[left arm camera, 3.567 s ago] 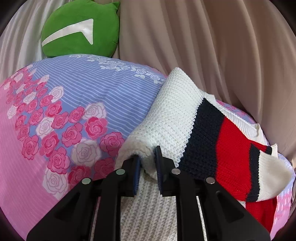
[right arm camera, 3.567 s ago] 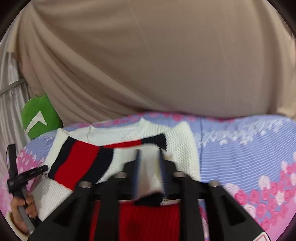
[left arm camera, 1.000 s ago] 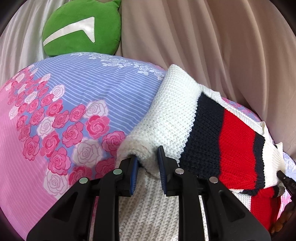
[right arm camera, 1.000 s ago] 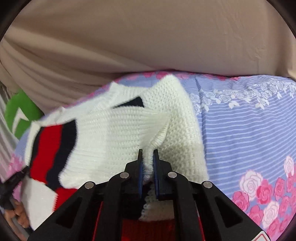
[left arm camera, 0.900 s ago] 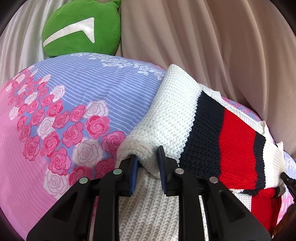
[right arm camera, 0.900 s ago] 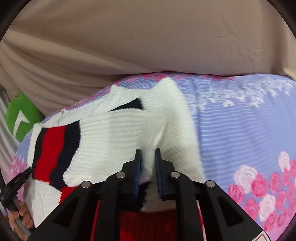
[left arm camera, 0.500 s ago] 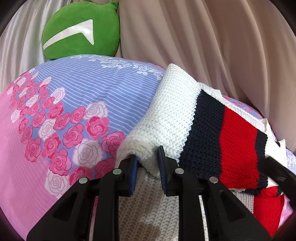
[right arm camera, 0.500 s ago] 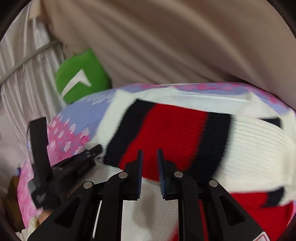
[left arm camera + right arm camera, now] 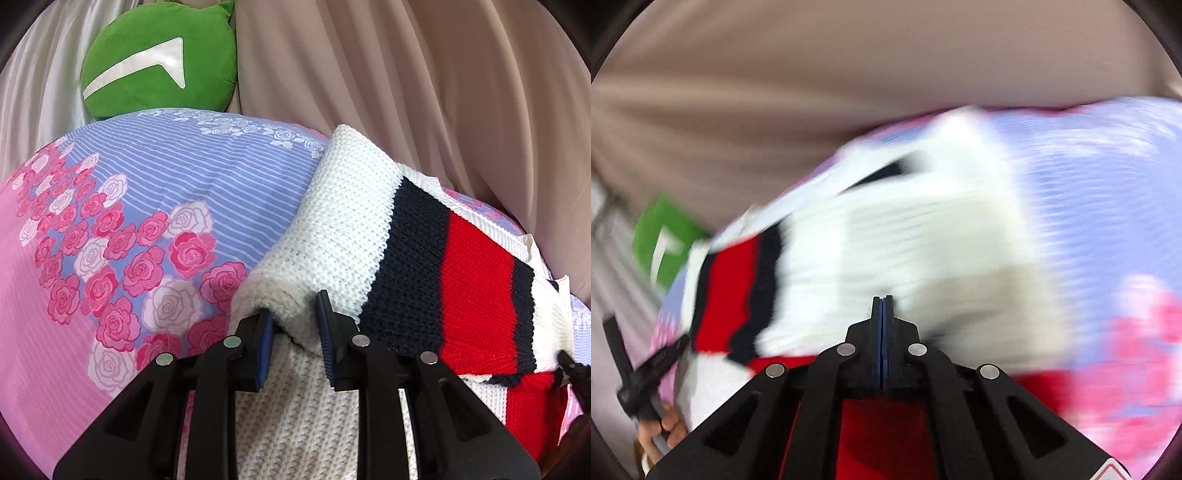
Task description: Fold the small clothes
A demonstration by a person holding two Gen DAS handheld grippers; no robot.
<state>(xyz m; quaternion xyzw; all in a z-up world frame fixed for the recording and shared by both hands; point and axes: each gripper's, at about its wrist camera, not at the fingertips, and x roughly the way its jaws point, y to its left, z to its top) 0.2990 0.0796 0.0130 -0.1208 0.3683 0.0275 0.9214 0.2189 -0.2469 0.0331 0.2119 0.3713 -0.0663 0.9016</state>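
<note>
Chunky white knit sweater (image 9: 343, 221) with navy and red bands, on my bed's rose-print striped sheet (image 9: 147, 192).
My left tongs (image 9: 293, 328) clamp its thick rolled white edge; my right tongs (image 9: 882, 308) are pressed together, empty, above it. Bare sheet lies leftward toward the round green plush cushion (image 9: 159, 55).

Left gripper (image 9: 293, 332), right gripper (image 9: 882, 306): black frames, blue-padded jaws, silver screws.

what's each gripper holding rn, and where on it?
Left gripper: clamped on the sweater, at the rolled white edge of its fold. Right gripper: fingers shut together, nothing between them.
</note>
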